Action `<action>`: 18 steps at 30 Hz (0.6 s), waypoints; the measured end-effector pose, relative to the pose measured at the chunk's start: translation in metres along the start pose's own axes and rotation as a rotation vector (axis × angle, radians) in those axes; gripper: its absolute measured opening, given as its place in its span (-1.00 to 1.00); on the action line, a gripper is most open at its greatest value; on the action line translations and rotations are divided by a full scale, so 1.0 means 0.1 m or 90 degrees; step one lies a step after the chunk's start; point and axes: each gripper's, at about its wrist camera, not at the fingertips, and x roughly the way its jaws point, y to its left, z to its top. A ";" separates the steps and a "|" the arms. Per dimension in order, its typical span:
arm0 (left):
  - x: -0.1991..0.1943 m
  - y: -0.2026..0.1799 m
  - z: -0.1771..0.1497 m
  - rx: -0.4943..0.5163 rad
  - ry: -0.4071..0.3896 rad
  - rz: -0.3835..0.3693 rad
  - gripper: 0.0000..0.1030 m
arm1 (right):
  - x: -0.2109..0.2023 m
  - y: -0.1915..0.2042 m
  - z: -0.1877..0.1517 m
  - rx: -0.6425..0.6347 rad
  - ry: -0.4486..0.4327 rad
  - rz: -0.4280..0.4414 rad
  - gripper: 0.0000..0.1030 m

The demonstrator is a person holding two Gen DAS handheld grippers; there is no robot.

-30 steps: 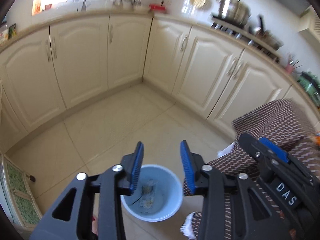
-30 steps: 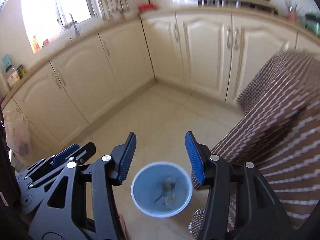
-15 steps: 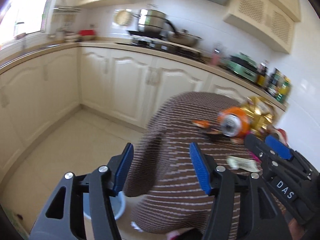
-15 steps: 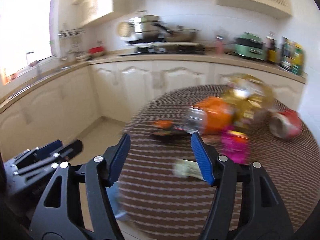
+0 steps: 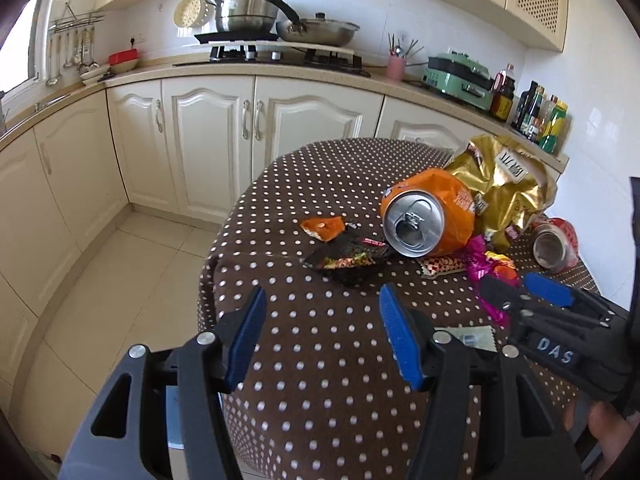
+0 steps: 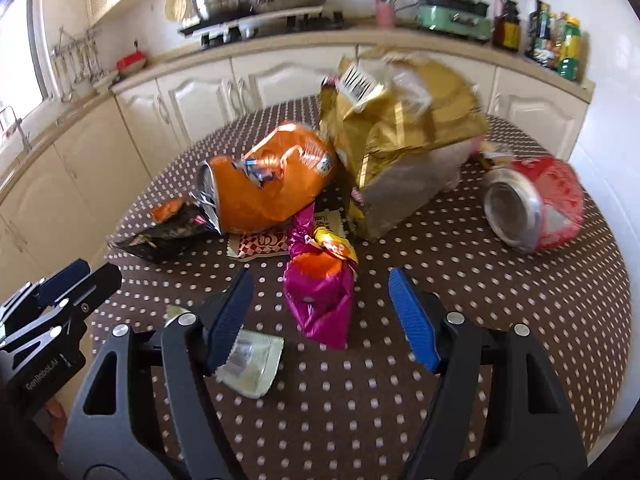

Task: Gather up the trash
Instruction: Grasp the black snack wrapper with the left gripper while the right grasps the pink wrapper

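Trash lies on a round brown polka-dot table (image 5: 312, 344): a crushed orange can (image 5: 428, 216) (image 6: 268, 184), a gold snack bag (image 5: 504, 184) (image 6: 404, 128), a black wrapper (image 5: 348, 258) (image 6: 168, 236), a magenta wrapper (image 6: 320, 292) (image 5: 480, 256), a red can (image 6: 536, 204) (image 5: 556, 244) and a small pale sachet (image 6: 252, 364). My left gripper (image 5: 322, 332) is open and empty above the table's near edge. My right gripper (image 6: 320, 312) is open, its jaws either side of the magenta wrapper.
A blue bin (image 5: 176, 420) shows partly on the floor below the left gripper. Cream kitchen cabinets (image 5: 208, 136) and a counter with pots, a hob and bottles run behind the table. The tiled floor (image 5: 120, 272) lies to the left.
Both grippers have swung up from above the blue floor bin to the table. They now face the trash pile, and the right one has closed in on the magenta wrapper.
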 end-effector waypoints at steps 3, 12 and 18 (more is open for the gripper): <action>0.10 0.02 0.03 -0.003 0.012 -0.004 0.13 | 0.10 -0.03 0.03 0.006 0.021 0.037 -0.30; 0.37 -0.07 0.15 -0.007 0.030 -0.022 0.13 | -0.27 -0.07 -0.10 0.027 -0.073 0.052 -0.30; 0.49 -0.10 0.23 -0.015 0.033 -0.021 -0.07 | -0.24 -0.01 -0.06 0.023 -0.070 0.058 -0.30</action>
